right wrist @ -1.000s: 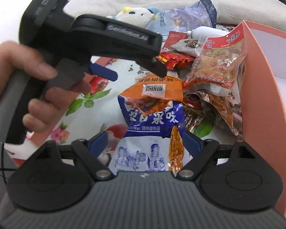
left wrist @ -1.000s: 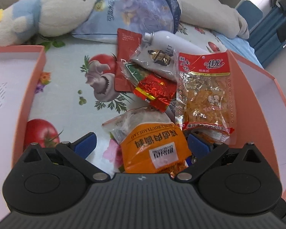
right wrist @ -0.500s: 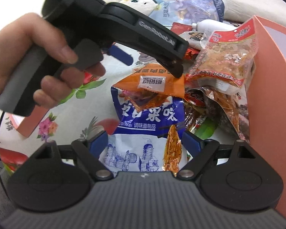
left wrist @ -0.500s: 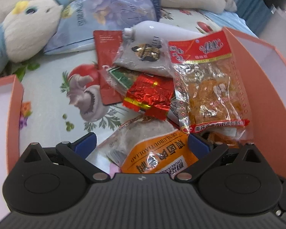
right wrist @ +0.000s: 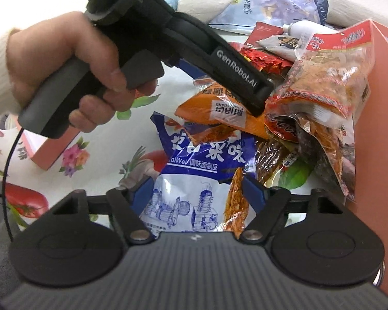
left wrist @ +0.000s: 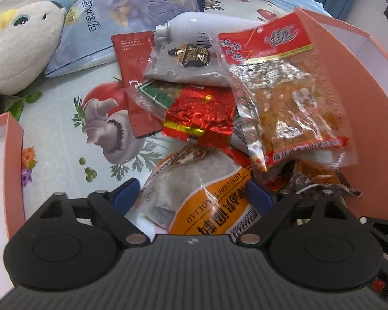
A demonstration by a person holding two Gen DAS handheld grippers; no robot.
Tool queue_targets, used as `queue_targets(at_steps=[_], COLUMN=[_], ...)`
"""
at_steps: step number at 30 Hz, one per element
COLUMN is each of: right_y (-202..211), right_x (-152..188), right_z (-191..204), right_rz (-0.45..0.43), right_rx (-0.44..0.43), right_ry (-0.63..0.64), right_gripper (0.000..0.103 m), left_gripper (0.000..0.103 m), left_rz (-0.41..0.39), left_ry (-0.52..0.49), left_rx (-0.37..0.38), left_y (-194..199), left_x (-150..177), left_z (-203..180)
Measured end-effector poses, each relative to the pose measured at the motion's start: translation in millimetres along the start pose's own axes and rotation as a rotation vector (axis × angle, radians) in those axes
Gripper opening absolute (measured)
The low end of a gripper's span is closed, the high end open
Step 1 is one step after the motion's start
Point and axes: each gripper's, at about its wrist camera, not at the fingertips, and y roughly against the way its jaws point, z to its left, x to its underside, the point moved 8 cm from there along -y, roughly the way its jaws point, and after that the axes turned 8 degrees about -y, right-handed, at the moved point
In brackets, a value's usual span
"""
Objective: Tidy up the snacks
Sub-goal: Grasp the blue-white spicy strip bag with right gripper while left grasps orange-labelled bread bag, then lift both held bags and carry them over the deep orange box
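Note:
A heap of snack packets lies on a flowered cloth beside a salmon box [left wrist: 354, 85]. My left gripper [left wrist: 192, 195] points down at an orange packet [left wrist: 212, 209] with a clear window. Its jaws are closing with that packet between the blue pads, and no firm press shows. The right wrist view shows that left gripper [right wrist: 219, 87], in a person's hand [right wrist: 72, 72], over the same orange packet [right wrist: 219, 108]. My right gripper [right wrist: 198, 193] is closing around a blue-and-white packet [right wrist: 194, 180], with its pads right at the packet's edges.
A big clear packet with a red header [left wrist: 284, 90] leans on the box wall. A red foil packet [left wrist: 201, 111], a grey powder packet [left wrist: 183, 62], a red sachet [left wrist: 137, 64], a white bottle [left wrist: 207, 25], a plush toy [left wrist: 20, 51] and a tissue pack [left wrist: 132, 18] lie behind. A second box [left wrist: 13, 155] stands left.
My left gripper rolled and dropped closer to the heap, over the orange packet. Both pairs of jaws have narrowed a little. The right gripper has stayed in place.

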Motion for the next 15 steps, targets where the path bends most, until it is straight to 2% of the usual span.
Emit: queue_targets(at_steps=[7,8,15], right_y=[5,7,20], right_x=[2,3,10], right_z=[4,6,12], right_rz=[0.009,0.01,0.004], right_rx=[-0.014,-0.029,-0.029], right_ry=[0.01,0.01,0.0], right_gripper=[0.059,0.048,0.039], left_gripper=[0.077,0.074,0.07], left_rz=[-0.023,-0.031,-0.066], left_ry=[0.019,0.024,0.09], left_rx=[-0.023,-0.025,-0.051], left_y=[16,18,44], left_x=[10,11,28], left_z=[-3,-3,0])
